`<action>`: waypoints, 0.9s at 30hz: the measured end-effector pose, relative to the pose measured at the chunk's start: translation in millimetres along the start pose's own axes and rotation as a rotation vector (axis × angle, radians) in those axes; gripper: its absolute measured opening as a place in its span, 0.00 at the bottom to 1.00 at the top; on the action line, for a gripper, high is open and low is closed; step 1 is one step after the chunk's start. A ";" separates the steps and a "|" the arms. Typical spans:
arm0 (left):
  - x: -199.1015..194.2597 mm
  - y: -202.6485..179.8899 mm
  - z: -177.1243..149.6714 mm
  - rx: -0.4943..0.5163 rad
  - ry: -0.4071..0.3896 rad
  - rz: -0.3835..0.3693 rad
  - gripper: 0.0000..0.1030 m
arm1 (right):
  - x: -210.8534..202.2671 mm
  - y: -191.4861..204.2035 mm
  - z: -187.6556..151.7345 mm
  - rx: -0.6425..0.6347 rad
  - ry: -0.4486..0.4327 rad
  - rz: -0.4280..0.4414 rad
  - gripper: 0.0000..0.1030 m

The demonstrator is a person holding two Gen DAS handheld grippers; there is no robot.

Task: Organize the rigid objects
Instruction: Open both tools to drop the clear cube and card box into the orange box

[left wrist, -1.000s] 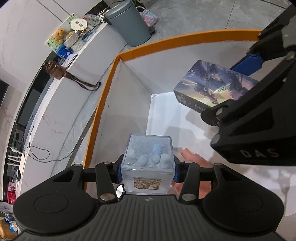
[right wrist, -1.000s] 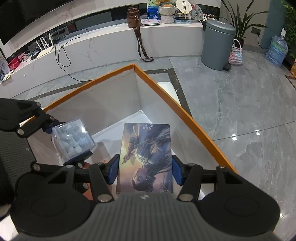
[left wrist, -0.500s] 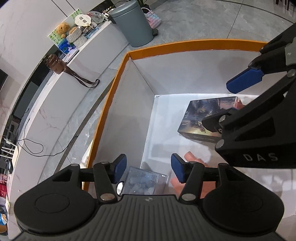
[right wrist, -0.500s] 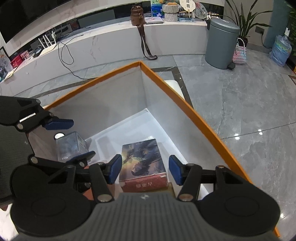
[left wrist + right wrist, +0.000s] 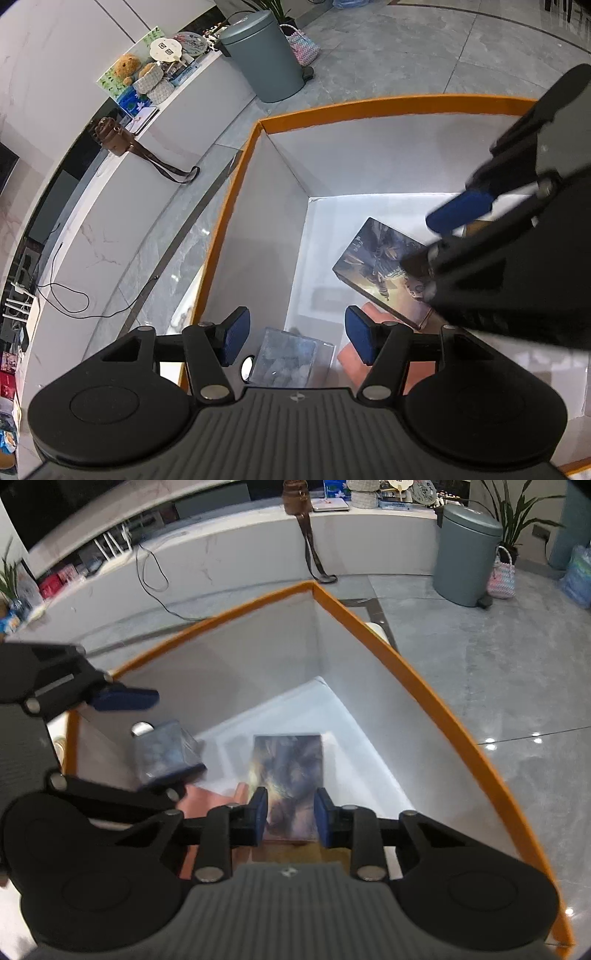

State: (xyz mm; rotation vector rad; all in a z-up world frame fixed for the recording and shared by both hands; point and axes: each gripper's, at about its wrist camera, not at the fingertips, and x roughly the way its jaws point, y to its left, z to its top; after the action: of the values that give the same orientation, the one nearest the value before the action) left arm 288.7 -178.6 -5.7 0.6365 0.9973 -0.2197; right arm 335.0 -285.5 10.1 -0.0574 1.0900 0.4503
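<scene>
A clear cube box [image 5: 286,356] of pale pebbles lies on the floor of the orange-rimmed bin [image 5: 369,105]; it also shows in the right wrist view [image 5: 166,755]. A picture-covered flat box [image 5: 384,271] lies beside it, also in the right wrist view [image 5: 288,771]. My left gripper [image 5: 297,338] is open and empty above the cube. My right gripper [image 5: 290,818] is open and empty above the flat box, its jaws narrower than before. A salmon-coloured object [image 5: 354,360] lies under the boxes.
The bin has tall white walls [image 5: 236,686]. A grey pedal bin [image 5: 467,555] stands on the tiled floor. A curved white counter [image 5: 110,184] holds a brown bag [image 5: 110,134], toys and cables.
Both grippers let go: the cube box and the flat box dropped to the bin floor. Both grippers have lifted, and the right jaws have narrowed.
</scene>
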 end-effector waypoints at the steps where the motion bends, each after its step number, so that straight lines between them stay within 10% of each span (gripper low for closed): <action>1: -1.5 2.1 -0.1 -0.002 -0.003 -0.001 0.69 | -2.1 -0.1 1.1 0.006 -0.013 -0.008 0.28; 27: -75.5 76.9 -72.7 -0.315 -0.209 0.045 0.69 | -46.0 38.9 4.5 -0.074 -0.217 -0.024 0.29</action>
State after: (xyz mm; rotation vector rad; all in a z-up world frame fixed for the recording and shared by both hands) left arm 231.0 -82.5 60.2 0.3403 0.7932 -0.0844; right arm 306.4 -263.9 58.8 -0.0853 0.8587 0.4642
